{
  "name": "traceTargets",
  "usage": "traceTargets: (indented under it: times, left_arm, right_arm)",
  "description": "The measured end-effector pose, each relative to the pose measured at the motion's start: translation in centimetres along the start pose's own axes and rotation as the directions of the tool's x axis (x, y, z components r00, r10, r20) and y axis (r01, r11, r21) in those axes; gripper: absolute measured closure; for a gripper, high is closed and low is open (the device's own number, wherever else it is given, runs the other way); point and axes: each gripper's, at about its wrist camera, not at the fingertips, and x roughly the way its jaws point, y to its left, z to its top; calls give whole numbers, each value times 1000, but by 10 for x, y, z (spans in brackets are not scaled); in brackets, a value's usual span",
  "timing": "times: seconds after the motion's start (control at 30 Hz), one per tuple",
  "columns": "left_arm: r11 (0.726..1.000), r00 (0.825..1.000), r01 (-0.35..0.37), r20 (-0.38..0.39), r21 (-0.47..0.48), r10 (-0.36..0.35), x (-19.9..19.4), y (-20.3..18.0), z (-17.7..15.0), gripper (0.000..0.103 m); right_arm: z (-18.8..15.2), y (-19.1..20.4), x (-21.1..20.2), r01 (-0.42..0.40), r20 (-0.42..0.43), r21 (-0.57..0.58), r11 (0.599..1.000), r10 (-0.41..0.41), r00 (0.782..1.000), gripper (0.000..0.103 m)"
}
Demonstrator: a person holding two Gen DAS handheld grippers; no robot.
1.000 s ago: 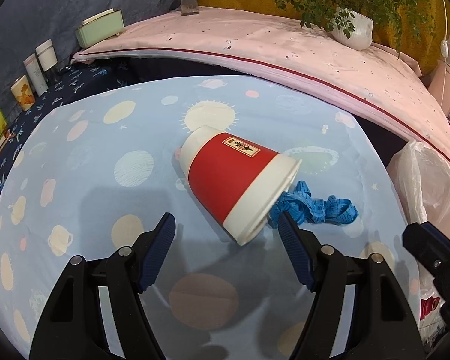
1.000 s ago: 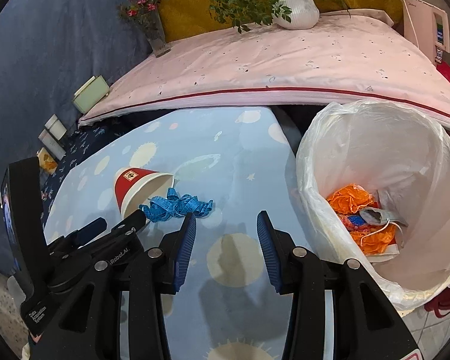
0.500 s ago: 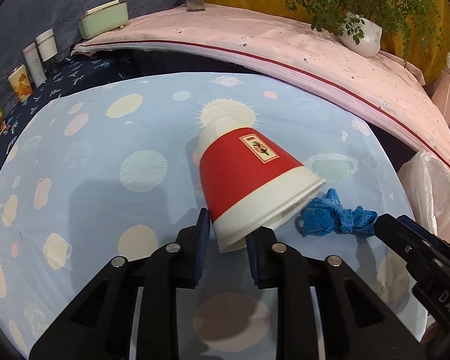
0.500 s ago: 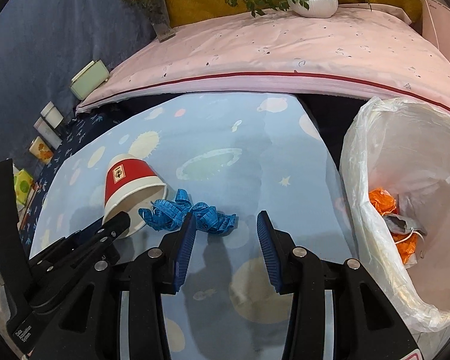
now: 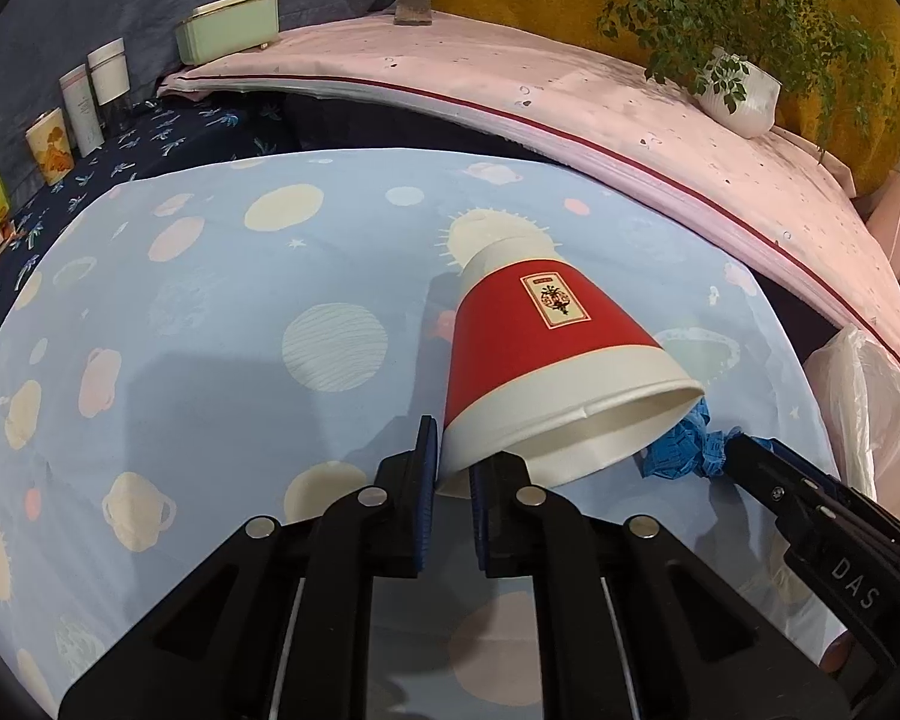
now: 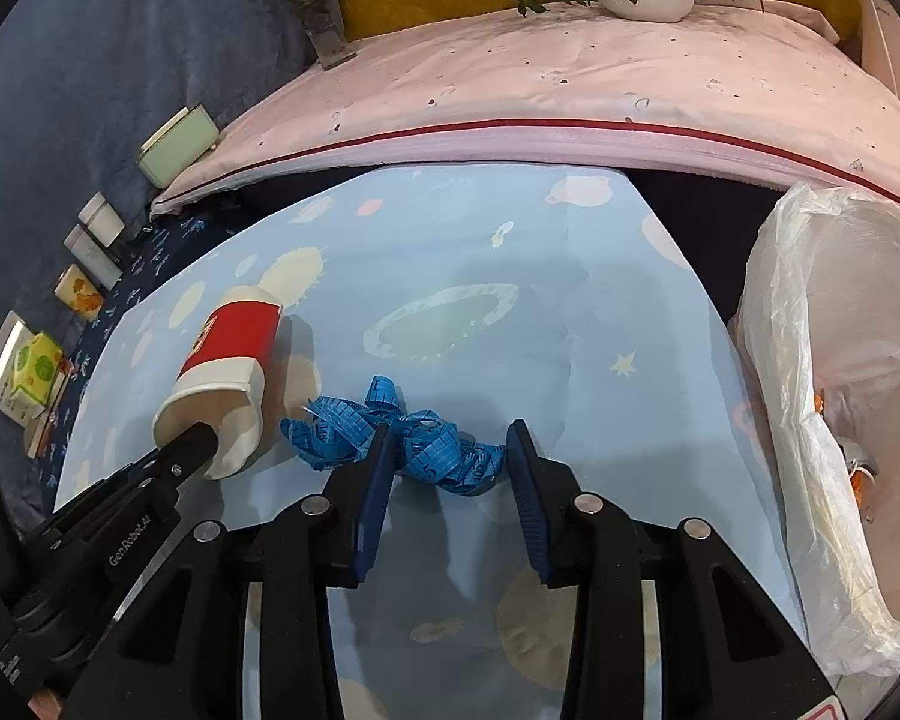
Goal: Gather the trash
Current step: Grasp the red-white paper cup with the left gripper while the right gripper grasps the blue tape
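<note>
since only the rim wall of the paper cup [image 5: 546, 354] is pinched by the left gripper [image 5: 450, 474], the hold is judged marginal. the cup is seen tilted, base away from the camera, mouth toward the claw, one pad outside the wall and one inside the mouth; the rim is already creased near the pinch. whether the cup's far end is touching the planet-print cloth [image 5: 210, 312] cannot be told.

the right gripper [image 6: 450, 468] is held wide, with the crumpled blue measuring tape [image 6: 402, 438] lying on the cloth between its pads and not gripped. the tape sits just beside the cup mouth. the white trash bag [image 6: 822, 360] stands at the cloth's right edge, near the tape.

risks judged from here:
- thin paper wall could be crushed further or slipped out of on a fast swing, cause: single-wall pinch, long lever.
- only a loop of tape could be caught on closing, so a tail may be dragged or snagged on the bag rim.
- the two claws are close together; contact could be made if both are moved bagward at once.
</note>
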Motion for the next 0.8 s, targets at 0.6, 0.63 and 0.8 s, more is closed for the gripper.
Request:
traceTargets:
  times: [0.6,0.63,0.8]
  left_arm:
    - [999,999,32,-16,-7,-32,-31,-1,-23,96]
    - [1000,999,30,-13,-4,-30,-35,-2,-25,97]
    - [999,999,32,-8,8,-32,-55,-3,-40,99]
  right_arm:
    - [-34,7,-27,-42,-4,24,999,42,999,83]
    - [-37,7,-30,-45,-1,28,999,45,999,83]
    - [-53,4,-52,-68,15,40,997,67,998,83]
